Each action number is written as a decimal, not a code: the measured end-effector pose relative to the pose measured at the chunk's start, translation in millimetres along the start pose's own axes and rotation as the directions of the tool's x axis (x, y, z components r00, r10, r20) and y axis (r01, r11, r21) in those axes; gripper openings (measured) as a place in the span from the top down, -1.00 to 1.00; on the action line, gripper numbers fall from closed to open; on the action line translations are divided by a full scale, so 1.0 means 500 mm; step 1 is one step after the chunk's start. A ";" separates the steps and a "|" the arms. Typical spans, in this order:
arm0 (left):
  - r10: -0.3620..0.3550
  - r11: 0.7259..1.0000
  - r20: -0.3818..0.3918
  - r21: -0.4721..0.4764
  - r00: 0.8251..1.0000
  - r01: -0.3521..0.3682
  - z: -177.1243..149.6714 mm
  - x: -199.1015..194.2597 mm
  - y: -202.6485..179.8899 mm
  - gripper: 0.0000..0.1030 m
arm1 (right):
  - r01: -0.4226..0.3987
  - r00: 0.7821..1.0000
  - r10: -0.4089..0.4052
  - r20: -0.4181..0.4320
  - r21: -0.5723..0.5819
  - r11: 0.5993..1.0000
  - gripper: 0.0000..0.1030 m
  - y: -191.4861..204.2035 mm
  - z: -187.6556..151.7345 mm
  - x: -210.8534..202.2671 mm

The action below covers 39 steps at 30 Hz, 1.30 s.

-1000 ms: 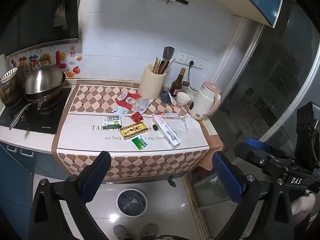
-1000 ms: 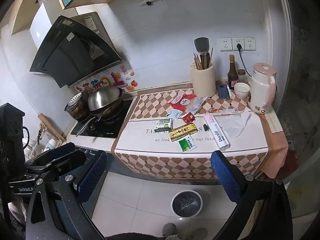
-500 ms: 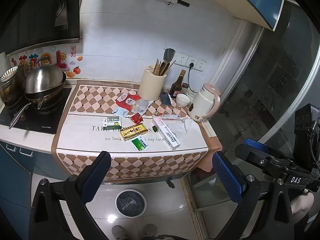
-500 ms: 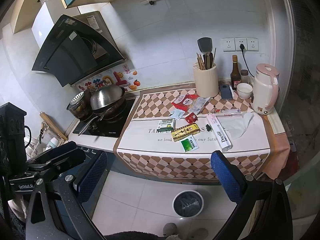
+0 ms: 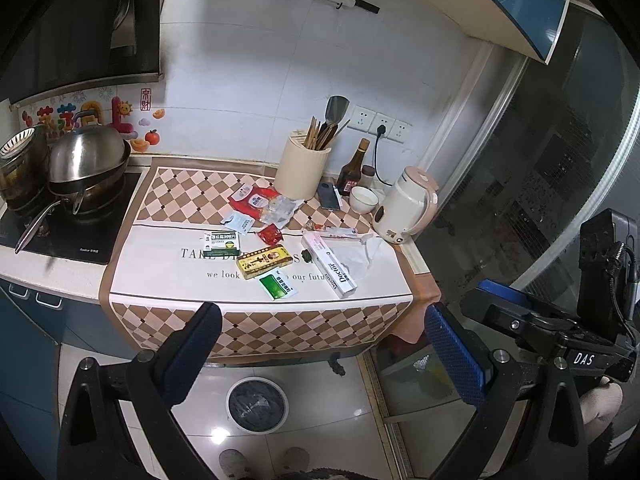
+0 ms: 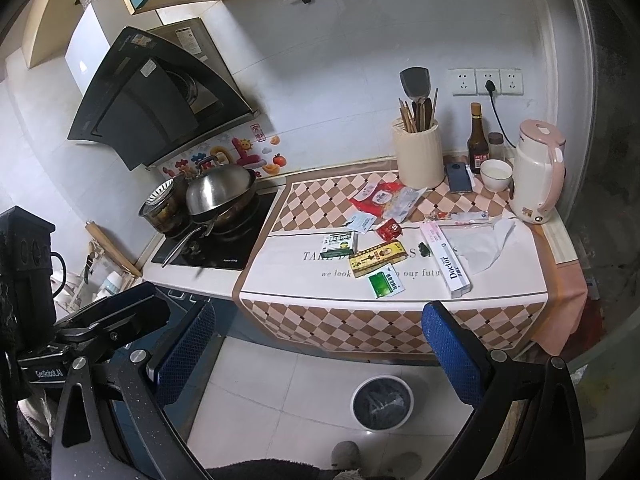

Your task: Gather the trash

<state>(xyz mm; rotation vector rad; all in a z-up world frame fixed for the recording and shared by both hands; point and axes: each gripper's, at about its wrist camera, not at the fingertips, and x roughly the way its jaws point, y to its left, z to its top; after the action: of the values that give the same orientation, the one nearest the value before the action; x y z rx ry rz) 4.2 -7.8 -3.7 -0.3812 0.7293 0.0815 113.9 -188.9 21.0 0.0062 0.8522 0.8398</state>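
Both claws, left claw (image 5: 320,356) and right claw (image 6: 320,352), are hanging spread and empty, well short of the tabletop (image 5: 168,272). Trash is lying ahead and above them; the green packet (image 5: 277,287) is sitting nearest the front edge, about level between both, long axis angled back-left. The bin (image 5: 257,404) is sitting on the floor below.

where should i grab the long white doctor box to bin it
Grip the long white Doctor box across its narrow width near the middle, coming straight down from above. It lies flat on the cloth, its length running from the counter's front edge toward the wall, so the long sides are the only faces the fingers can span. The right gripper is open and looks nearer; mind the white tissue beside it.
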 end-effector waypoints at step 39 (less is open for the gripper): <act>-0.011 1.000 -0.004 -0.004 1.000 0.011 -0.010 -0.010 -0.014 -1.00 | -0.015 1.000 0.015 -0.005 0.014 1.000 -1.00 -0.022 -0.015 -0.011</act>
<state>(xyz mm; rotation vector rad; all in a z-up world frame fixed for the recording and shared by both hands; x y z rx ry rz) -1.1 -15.9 -1.4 -0.3889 0.7311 0.0717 114.0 -202.7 16.0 0.0227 0.8635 0.8486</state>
